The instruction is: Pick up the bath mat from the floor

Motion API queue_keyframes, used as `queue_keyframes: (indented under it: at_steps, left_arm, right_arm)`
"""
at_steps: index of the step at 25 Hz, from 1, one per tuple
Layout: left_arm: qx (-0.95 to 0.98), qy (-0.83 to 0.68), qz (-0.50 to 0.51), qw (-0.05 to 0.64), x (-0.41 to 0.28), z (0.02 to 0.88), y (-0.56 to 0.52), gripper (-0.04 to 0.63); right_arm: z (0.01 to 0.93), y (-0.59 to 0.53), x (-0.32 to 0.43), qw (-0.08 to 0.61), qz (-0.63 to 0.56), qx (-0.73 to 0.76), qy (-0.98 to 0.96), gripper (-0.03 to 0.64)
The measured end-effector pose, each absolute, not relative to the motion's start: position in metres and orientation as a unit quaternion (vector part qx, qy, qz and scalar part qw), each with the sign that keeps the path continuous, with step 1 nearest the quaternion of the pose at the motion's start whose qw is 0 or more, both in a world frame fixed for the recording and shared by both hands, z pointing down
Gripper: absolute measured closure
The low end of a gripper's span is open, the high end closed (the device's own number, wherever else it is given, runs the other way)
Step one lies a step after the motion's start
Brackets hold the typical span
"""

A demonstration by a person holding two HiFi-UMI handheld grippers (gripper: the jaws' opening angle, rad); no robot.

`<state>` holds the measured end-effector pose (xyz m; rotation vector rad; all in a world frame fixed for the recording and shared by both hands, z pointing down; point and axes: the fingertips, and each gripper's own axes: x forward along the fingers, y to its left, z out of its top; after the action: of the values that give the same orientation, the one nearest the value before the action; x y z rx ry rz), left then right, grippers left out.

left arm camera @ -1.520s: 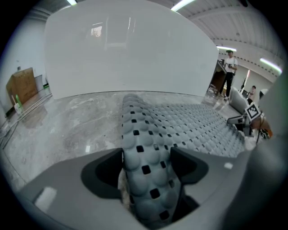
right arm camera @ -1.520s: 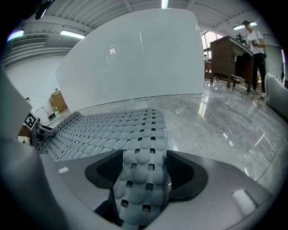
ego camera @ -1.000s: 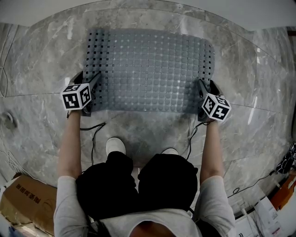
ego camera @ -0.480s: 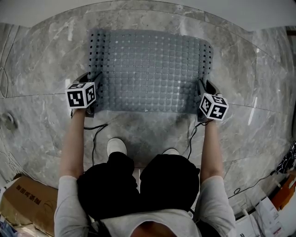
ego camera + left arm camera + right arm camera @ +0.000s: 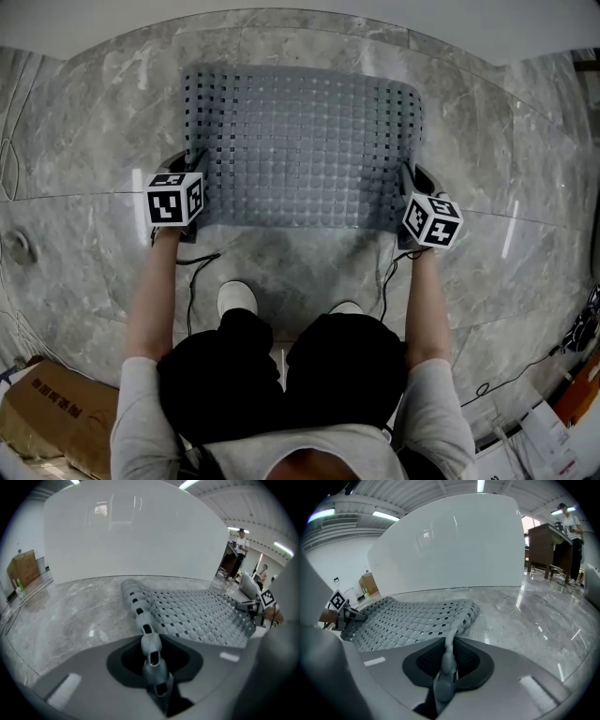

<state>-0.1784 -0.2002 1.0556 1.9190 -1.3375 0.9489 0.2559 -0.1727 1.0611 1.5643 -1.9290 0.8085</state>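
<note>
The jaws of the left gripper (image 5: 152, 665) have just been closing and are pinching, at a narrow gap, the left edge of the grey, perforated rubber bath mat (image 5: 305, 141). Across the upper centre of the head view the mat is lying mostly flat on the grey marble floor (image 5: 84, 131), with its side edges curling up into the jaws. At the right, the right gripper (image 5: 446, 667) has likewise been closing its jaws and is clamping the mat's right edge. The grasp looks made. The next move probably calls for raising both hands evenly, so the limp mat peels off the floor without slipping.

Grey marble floor (image 5: 84, 141), white wall (image 5: 136, 531)
</note>
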Motion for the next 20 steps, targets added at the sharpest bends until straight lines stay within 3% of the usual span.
queue_keyframes:
  at_steps: [20]
  left_arm:
    - [0.759, -0.503, 0.298, 0.287, -0.167, 0.943, -0.211, 0.526]
  right_arm:
    - [0.95, -0.179, 0.245, 0.222, 0.275, 0.599, -0.718, 0.58]
